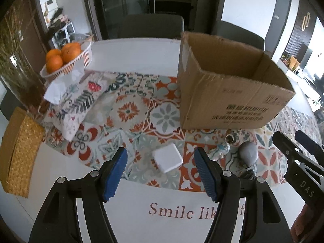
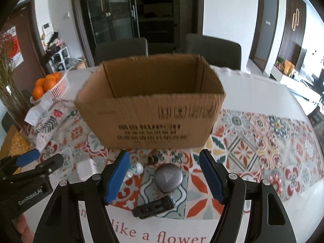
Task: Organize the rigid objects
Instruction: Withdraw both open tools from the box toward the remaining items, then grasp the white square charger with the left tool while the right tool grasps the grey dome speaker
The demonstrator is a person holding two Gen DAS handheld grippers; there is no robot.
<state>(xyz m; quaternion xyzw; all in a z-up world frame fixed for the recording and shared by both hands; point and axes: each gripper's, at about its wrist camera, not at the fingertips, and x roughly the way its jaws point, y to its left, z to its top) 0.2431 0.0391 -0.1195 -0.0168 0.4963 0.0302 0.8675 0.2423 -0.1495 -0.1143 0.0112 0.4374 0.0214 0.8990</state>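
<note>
Plainly, nothing is gripped yet: the left gripper (image 1: 161, 174) hangs with its fingers wide above the white block (image 1: 167, 160), and the right gripper (image 2: 164, 179) hangs equally wide above the grey puck (image 2: 168, 177). Both things lie on the patterned runner (image 2: 253, 147) near the front edge of the surface, just in front of the open box (image 2: 150, 109), which looks the likely place for them. Between block and puck lies a small figurine (image 1: 220, 150), with a dark cylinder (image 2: 152, 159) by the box wall and a black clip (image 2: 154, 206) closest to the front edge.

The risks come from crowding. The two grippers work side by side, so a careless descent could knock one against the other. The puck looks smooth and domed; fingers closing off centre could squirt it sideways into the figurine or the clip, and the clip sits close enough to the edge to be pushed off. The block is low and flat, so fingers set too high would slide over it. The box wall is tall and light; a lifted thing carried too low could catch the rim and shove the box back.

The floor of the box is hidden behind its near wall, so its contents cannot be told. The figurine is blurred and partly behind the right gripper's left finger. The clip barely shows in the left view.
</note>
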